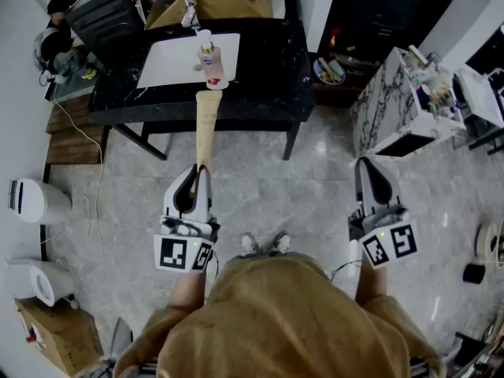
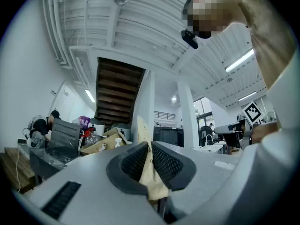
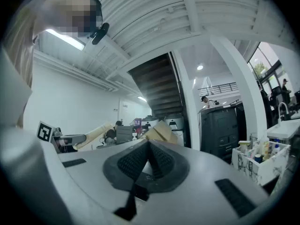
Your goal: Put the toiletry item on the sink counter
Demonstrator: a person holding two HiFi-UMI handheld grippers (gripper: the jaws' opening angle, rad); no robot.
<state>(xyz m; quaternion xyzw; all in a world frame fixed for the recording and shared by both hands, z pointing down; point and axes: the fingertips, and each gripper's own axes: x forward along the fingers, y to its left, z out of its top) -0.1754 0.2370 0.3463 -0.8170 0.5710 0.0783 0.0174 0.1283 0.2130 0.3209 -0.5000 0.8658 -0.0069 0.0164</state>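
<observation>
The carry step is judged in hand: the beige tube (image 1: 207, 128) is pinched at its near end by the nearly closed left gripper (image 1: 198, 176), the right gripper (image 1: 368, 168) is kept closed and empty, and a reach to the far sink counter (image 1: 264, 77) is called for.

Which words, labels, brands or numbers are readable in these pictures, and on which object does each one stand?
No text can be read.
Beige tube in the left gripper: faint print, too blurred.
Bottle at the sink: coloured label, too small.
Square markers on the gripper cubes: patterns only, no letters.
</observation>
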